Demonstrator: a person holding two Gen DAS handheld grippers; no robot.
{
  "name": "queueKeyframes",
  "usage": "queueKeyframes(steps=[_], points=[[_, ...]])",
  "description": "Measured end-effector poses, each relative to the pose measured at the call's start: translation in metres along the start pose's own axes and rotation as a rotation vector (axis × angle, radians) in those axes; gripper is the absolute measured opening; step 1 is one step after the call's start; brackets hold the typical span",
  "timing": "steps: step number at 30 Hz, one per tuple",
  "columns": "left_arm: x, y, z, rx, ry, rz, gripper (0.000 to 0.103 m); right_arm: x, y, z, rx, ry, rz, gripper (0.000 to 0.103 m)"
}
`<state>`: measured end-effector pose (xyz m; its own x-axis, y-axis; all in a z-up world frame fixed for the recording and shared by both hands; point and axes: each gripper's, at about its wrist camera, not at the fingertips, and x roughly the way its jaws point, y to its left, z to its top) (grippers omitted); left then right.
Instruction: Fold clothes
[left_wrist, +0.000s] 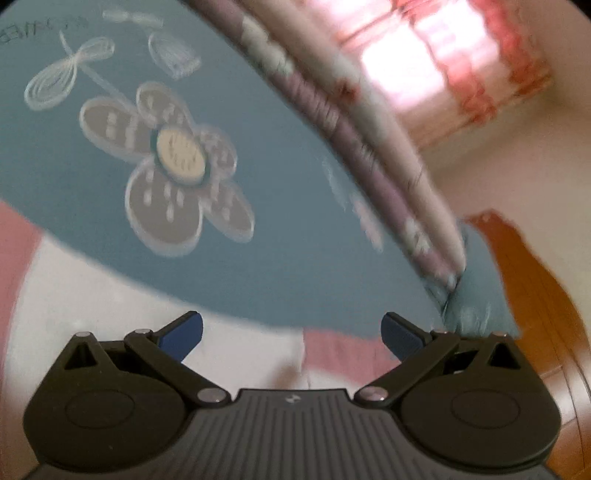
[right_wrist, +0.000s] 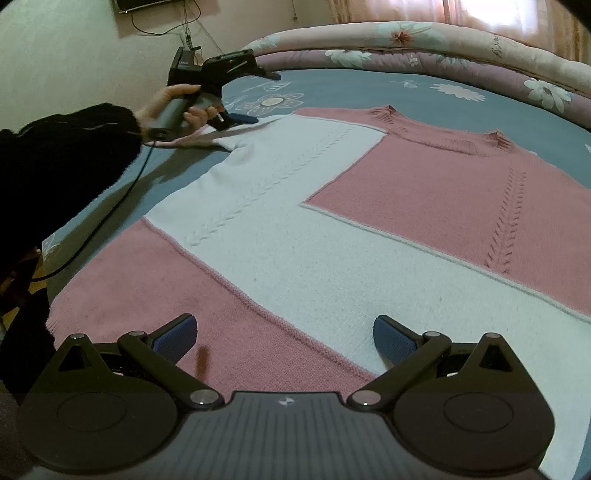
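Bedsheet (right_wrist: 461, 107); left hand-held gripper (right_wrist: 236, 120) low, level

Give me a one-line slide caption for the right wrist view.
Open right gripper over the hem of a flat pink-and-white sweater; left gripper at its far sleeve.

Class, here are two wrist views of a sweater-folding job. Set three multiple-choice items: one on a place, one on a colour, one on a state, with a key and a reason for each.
1. Where does the sweater lie?
A. on the blue bedsheet
B. on a wooden floor
C. on a chair

2. Which colours is the sweater?
A. green and black
B. pink and white
C. yellow only

3. How does the right tool stand?
A. shut on a sleeve
B. shut on the collar
C. open, holding nothing

Key: 1 A, blue sheet shows around it; 2 B, its knit blocks are pink and white; 3 C, its blue pads stand wide apart above the hem.
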<state>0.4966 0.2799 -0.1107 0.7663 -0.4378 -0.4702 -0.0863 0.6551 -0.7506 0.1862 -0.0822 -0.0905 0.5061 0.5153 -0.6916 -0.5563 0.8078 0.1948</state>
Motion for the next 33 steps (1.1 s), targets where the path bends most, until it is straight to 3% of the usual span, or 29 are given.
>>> queueKeyframes(steps=[3, 7, 11, 15, 21, 24, 28, 31, 33], points=[[-0.013, 0.003, 0.010, -0.066, -0.021, 0.035, 0.102, -0.001, 0.000, 0.000, -0.001, 0.002, -0.001, 0.103], [-0.056, 0.003, 0.012, 0.021, -0.060, 0.049, 0.102, -0.002, 0.001, 0.000, 0.004, 0.002, -0.002, 0.103], [-0.084, 0.042, 0.013, -0.025, -0.063, 0.111, 0.102, 0.000, 0.003, 0.000, -0.003, 0.001, -0.009, 0.103], [-0.103, 0.078, 0.016, -0.100, -0.180, 0.082, 0.102, 0.002, 0.004, -0.001, -0.016, -0.006, -0.012, 0.103], [-0.144, 0.092, 0.043, -0.078, -0.285, 0.265, 0.102, 0.003, 0.002, 0.000, -0.006, -0.015, -0.008, 0.103], [-0.171, 0.099, 0.049, -0.077, -0.318, 0.314, 0.102, 0.003, 0.001, 0.000, 0.000, -0.019, -0.004, 0.103], [-0.186, 0.110, 0.050, -0.105, -0.298, 0.272, 0.102, 0.003, 0.001, -0.001, -0.002, -0.022, -0.006, 0.103], [-0.178, 0.117, 0.050, -0.140, -0.254, 0.182, 0.102, 0.003, 0.002, -0.001, -0.006, -0.023, -0.009, 0.103], [-0.174, 0.120, 0.051, -0.142, -0.248, 0.207, 0.102, 0.003, 0.002, -0.001, -0.009, -0.024, -0.012, 0.103]])
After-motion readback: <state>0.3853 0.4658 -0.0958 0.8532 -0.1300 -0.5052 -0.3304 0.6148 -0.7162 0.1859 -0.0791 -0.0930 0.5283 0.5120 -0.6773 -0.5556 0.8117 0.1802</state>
